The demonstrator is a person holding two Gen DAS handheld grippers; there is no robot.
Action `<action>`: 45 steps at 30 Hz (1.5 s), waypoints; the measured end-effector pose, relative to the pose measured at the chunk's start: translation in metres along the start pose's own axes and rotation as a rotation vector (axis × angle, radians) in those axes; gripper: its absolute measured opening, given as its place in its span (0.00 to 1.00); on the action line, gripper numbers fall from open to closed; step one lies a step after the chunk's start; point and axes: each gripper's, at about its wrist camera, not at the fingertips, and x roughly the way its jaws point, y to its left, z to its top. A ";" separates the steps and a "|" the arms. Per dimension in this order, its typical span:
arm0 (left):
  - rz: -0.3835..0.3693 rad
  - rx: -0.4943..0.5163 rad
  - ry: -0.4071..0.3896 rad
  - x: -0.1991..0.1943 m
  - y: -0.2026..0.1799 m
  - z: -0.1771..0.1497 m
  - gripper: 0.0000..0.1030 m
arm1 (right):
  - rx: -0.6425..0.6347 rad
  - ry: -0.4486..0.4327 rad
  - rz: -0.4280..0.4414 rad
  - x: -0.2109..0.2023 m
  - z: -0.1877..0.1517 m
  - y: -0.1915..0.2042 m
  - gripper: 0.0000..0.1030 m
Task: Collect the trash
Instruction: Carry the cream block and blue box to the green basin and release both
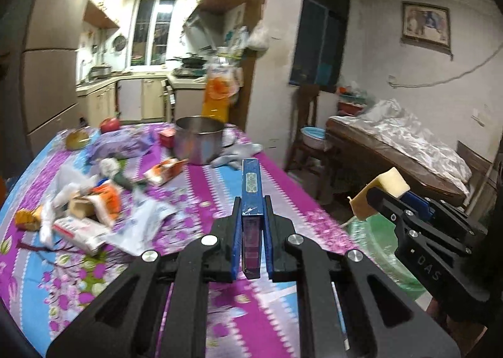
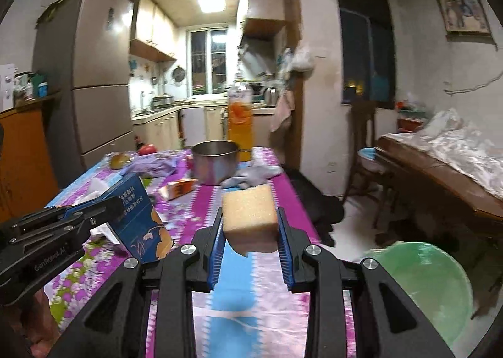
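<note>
Left hand-held gripper (image 1: pixel 251 232) clamps blue box (image 1: pixel 250 188), right hand-held gripper (image 2: pixel 250 232) squeezes sponge (image 2: pixel 250 219); springy sponge may pop out short of green basin (image 2: pixel 433 289).

Light: bright ceiling lamp (image 2: pixel 211 2) far beyond the jaws — glaring
Blur: motion smear on the surface (image 1: pixel 201 182)
Edges: fisheye-bent, dark corners

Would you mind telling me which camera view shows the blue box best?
The right wrist view: the blue box shows its broad printed face there, with text and an orange picture, held by the left gripper. The left wrist view shows only its narrow edge, clamped between the fingers.
</note>
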 end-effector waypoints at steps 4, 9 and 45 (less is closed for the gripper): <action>-0.066 0.037 -0.001 0.010 -0.031 0.006 0.10 | 0.025 -0.005 -0.070 -0.018 0.005 -0.041 0.30; -0.159 0.085 0.008 0.025 -0.079 0.012 0.10 | 0.058 0.014 -0.159 -0.033 0.007 -0.096 0.30; -0.369 0.237 0.458 0.174 -0.263 -0.019 0.10 | 0.288 0.515 -0.201 0.047 -0.077 -0.309 0.31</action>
